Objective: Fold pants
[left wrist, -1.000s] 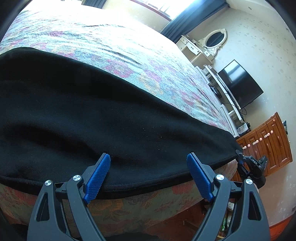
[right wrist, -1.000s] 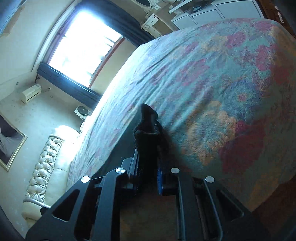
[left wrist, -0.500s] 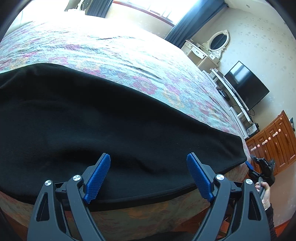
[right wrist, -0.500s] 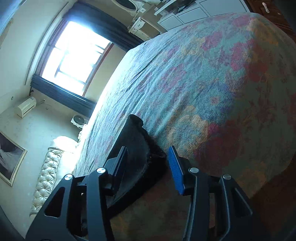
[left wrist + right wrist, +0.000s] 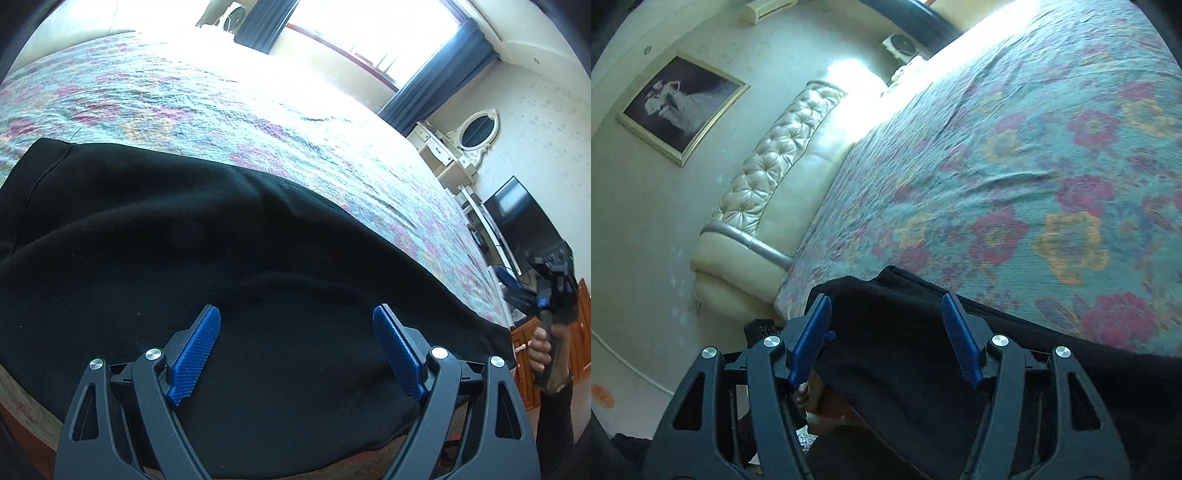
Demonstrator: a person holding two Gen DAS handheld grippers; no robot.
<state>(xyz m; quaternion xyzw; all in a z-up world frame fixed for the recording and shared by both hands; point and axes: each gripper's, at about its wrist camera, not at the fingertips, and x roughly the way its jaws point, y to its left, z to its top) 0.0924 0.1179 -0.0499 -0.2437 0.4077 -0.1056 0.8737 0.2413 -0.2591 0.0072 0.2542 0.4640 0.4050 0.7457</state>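
Bedroom first: you've got a big bed (image 5: 258, 110) covered by a floral spread in teal, pink and orange, with a cream tufted headboard (image 5: 768, 158) at one end and a bright window with dark blue curtains (image 5: 436, 92) behind it. On the far wall in your left wrist view there's a white dresser with an oval mirror (image 5: 476, 129) and a dark TV (image 5: 517, 218), plus some wooden cabinet doors low at the right edge. Your right wrist view catches a gold-framed picture (image 5: 683, 107) on the wall beside the headboard.

So the black pants (image 5: 221, 295) are lying flat along the near edge of the bed, stretched side to side, one end reaching almost to the bed's corner on the right in the left view. In the right view that dark fabric (image 5: 905, 350) fills the space under and ahead of your tool.

Your left gripper (image 5: 295, 350) hovers over the middle of the pants with its jaws spread wide, blue pads clear of the cloth, nothing pinched.

Your right gripper (image 5: 886, 339) has just been opening its jaws; they stand apart now with pants fabric showing between them but not clamped. You can also spot it from the left view (image 5: 517, 291), off the bed's corner, with your hand (image 5: 543, 350) round the handle.
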